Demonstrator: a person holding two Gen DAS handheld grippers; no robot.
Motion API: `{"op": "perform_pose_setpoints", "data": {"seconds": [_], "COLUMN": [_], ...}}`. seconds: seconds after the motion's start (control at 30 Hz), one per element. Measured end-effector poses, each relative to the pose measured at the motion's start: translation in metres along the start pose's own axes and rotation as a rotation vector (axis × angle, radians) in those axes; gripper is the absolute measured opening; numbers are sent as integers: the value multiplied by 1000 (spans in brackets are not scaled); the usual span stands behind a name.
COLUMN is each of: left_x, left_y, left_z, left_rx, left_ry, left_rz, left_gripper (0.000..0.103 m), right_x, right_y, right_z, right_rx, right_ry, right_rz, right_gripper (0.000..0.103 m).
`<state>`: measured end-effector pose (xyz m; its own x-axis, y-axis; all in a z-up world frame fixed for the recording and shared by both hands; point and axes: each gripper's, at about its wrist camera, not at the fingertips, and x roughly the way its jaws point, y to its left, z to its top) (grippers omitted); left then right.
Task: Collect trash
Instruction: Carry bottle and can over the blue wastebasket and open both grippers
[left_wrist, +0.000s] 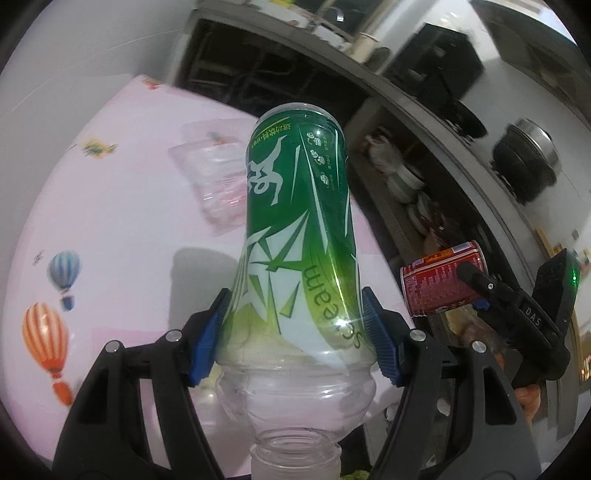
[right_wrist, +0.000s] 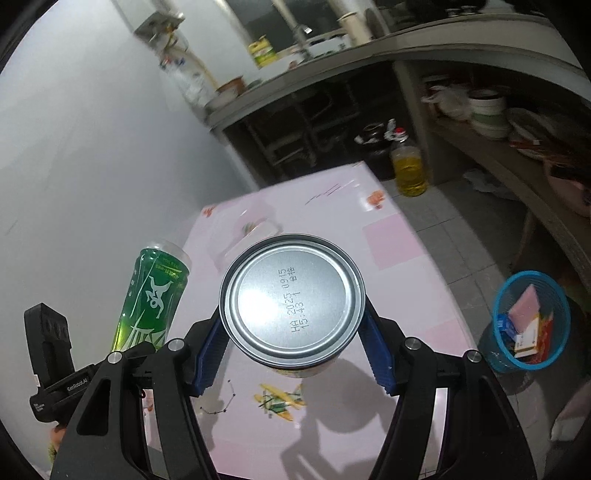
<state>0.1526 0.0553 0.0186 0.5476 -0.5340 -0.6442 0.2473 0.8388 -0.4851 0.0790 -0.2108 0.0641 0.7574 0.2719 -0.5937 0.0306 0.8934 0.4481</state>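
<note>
Fingers (left_wrist: 207, 332) clamp bottle (left_wrist: 295, 221) above table's edge (left_wrist: 354, 206).

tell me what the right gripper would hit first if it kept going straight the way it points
Probably the pink table top: the right gripper, shut on the can, points down over it. Depth is unclear.

A clear plastic container (left_wrist: 214, 177) lies on the pink table (left_wrist: 122, 236).

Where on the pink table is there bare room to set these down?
Most of the pink table is bare: the near stretch by the airplane print and the right side toward the blue bin. Only the far middle is taken, by clear plastic containers.
</note>
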Motion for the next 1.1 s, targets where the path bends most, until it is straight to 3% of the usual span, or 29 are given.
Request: {"op": "perform_pose_setpoints", "data": {"seconds": [0.37, 0.63, 0.87, 1.1], "left_x": [43, 107, 191, 281], "left_y": [-100, -184, -237, -279], "left_z": [14, 3, -17, -43], "left_rx": [183, 271, 291, 342], "left_ry": [52, 197, 388, 574], "left_rz": [-143, -274, -316, -260], "left_gripper": [66, 66, 66, 66], "right_x": [-83, -123, -117, -71], "right_y": [-90, -179, -253, -323], "right_z": [-6, -32, -60, -87], "right_rx": [159, 342, 535, 718], "right_ry": [-161, -195, -168, -116], "right_rz": [-145, -279, -320, -335], "right_gripper": [64, 64, 64, 64]}}
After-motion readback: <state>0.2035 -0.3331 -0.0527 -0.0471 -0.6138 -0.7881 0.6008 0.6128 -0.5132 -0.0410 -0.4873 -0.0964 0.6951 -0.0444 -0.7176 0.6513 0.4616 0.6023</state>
